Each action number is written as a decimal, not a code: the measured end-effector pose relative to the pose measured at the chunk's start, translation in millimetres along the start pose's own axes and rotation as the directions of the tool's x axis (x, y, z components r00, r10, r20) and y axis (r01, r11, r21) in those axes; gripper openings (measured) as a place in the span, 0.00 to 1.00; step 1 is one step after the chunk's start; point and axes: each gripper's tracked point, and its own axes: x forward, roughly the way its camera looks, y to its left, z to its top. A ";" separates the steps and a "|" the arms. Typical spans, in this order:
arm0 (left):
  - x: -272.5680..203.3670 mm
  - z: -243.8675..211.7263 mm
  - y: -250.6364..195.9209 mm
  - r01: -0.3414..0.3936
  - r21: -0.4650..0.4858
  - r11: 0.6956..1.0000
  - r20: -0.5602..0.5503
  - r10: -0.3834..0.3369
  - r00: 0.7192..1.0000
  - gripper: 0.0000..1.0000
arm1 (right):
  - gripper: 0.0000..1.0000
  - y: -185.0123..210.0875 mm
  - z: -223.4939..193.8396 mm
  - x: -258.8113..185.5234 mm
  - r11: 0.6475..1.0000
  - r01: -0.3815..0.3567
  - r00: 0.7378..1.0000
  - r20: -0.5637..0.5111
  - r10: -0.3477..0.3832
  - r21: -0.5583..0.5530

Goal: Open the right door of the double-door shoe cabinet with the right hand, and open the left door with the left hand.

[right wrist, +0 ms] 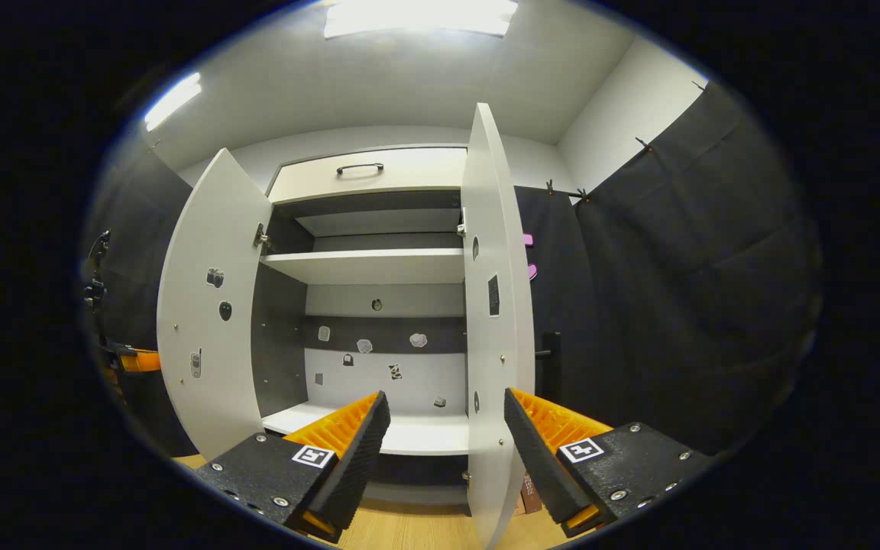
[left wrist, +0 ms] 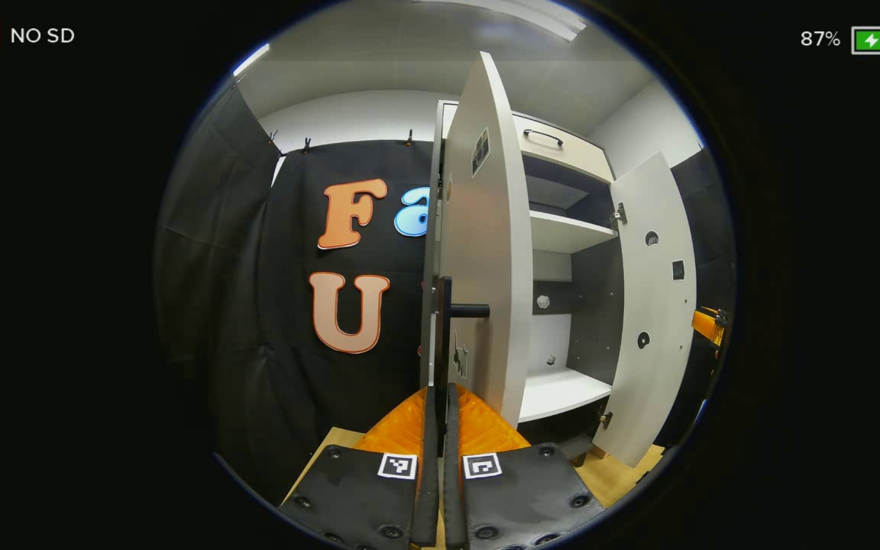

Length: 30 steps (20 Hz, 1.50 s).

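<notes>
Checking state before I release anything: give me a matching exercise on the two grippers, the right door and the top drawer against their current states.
Things:
1. left gripper
2. right gripper
3. right door
4. top drawer

States:
A. pushed in, closed
B. jaws wide apart, gripping nothing
C. jaws closed on the left door's handle
D. swung open on its hinges

Pairs: 1-C, 2-B, 3-D, 4-A
</notes>
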 end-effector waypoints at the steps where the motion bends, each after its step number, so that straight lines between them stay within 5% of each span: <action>1: -0.6 0.0 3.7 -0.017 0.001 1.000 -0.001 0.017 1.000 0.06 | 0.91 3.3 -0.9 0.3 1.000 -0.006 1.000 -0.003 0.006 -0.001; 3: -2.8 1.2 12.5 -0.062 -0.011 0.998 0.007 0.062 0.998 0.06 | 0.92 7.2 -1.6 1.7 1.000 -0.013 1.000 -0.004 0.013 -0.009; 7: -6.2 0.1 4.3 -0.038 -0.065 0.997 0.000 0.038 0.999 0.04 | 0.92 14.4 -0.7 2.9 1.000 -0.022 1.000 -0.006 0.022 -0.014; 15: -18.2 3.0 12.8 -0.082 -0.017 0.997 -0.009 0.081 0.997 0.07 | 0.92 18.7 -1.3 3.8 0.999 -0.041 0.999 -0.023 0.040 -0.016; 20: -21.5 10.3 15.1 -0.097 0.018 0.995 0.017 0.097 0.995 0.37 | 0.92 18.6 5.6 0.4 0.999 -0.043 0.999 -0.017 0.043 -0.017; 23: -24.0 14.9 15.8 -0.126 0.018 0.992 0.038 0.125 0.991 0.46 | 0.92 18.2 11.1 -4.7 0.999 -0.046 0.999 -0.011 0.046 -0.020; 26: -22.7 25.3 17.0 -0.122 0.047 0.991 0.084 0.118 0.989 0.72 | 0.92 20.3 14.4 -9.5 0.998 -0.052 0.999 -0.002 0.052 -0.030; 30: -22.8 30.2 15.0 -0.122 0.062 0.991 0.103 0.116 0.988 0.80 | 0.92 18.9 14.0 -12.3 0.998 -0.057 0.998 -0.004 0.057 -0.028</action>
